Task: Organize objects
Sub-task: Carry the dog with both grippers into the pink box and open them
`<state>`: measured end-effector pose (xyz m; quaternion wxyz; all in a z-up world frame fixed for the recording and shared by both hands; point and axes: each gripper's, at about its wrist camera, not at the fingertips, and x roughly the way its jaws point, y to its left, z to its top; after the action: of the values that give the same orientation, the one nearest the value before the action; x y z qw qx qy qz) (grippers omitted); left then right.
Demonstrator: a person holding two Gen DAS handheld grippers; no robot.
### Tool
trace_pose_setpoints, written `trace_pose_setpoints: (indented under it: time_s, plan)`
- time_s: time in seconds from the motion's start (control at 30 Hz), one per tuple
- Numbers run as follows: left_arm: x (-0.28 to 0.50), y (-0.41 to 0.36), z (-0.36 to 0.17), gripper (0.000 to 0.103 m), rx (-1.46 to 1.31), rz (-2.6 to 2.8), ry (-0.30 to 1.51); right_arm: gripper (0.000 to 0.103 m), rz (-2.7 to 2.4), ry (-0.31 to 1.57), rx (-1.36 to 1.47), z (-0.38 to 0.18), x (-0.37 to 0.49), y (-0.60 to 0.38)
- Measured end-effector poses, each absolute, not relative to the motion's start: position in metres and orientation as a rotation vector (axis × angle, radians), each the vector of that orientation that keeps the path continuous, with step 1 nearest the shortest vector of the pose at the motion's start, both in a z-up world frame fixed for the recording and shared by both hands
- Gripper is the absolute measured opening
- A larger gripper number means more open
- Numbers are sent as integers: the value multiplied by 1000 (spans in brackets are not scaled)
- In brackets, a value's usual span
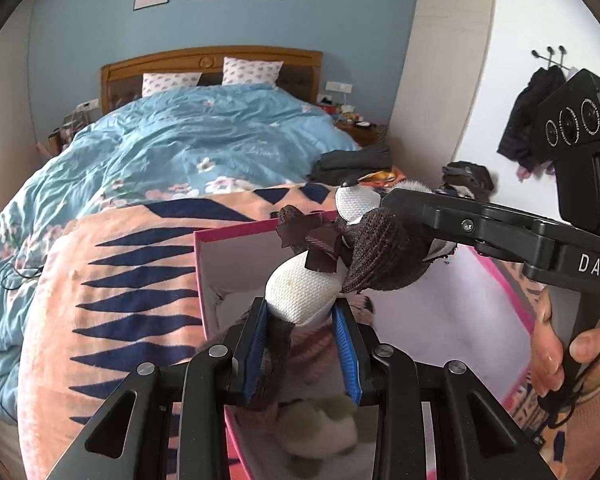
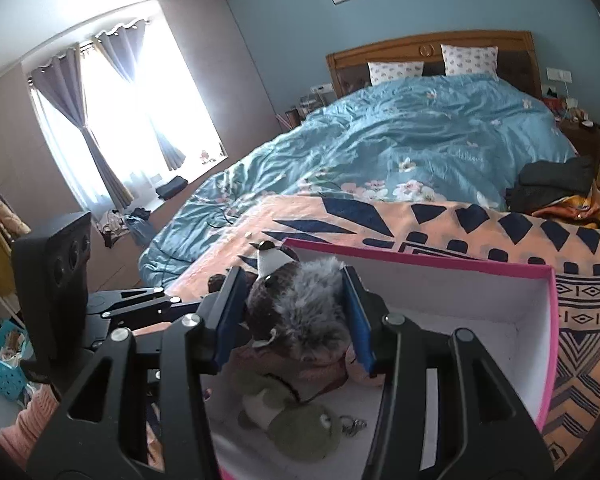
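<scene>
Plush toy (image 1: 312, 280) clamped by both tools above pink box (image 2: 548, 344).

The pink box (image 2: 550, 320) stands open-topped on the patterned blanket (image 1: 112, 280), and its far right half is bare white floor, so a gripper could come down there freely. Its near left corner is crowded: a green plush toy (image 2: 300, 424), a pink one (image 2: 300, 368) and a small keyring (image 2: 354, 426) lie there, with the brown and white plush toy (image 1: 340, 264) hanging above between both grippers. Beyond the box, dark folded clothes (image 2: 552, 184) block the bed's right edge, while the blue quilt (image 1: 204, 136) lies open.
</scene>
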<state>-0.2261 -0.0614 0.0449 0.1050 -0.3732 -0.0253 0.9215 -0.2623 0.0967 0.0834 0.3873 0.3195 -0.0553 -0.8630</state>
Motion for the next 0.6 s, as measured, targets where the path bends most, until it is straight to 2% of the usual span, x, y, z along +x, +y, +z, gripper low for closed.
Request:
trace_pose_setpoints:
  time_s: [0.3,0.37,0.43,0.6]
  plan:
    - [-264,-56,24,33,-1269,2794,57,56,-2199,-84,1032,54,-305,73]
    - [-267,-59,24,33,-1277,2811,48,58,-2193,-60,1072,48,-309,69]
    - [-268,-62,26,33,-1272,2824,17,63,-2206,-43,1101,42,-311,70]
    - [-263,-69,25,37,-1267,2851,-7,64,-2211,-43,1142,32,-314,75]
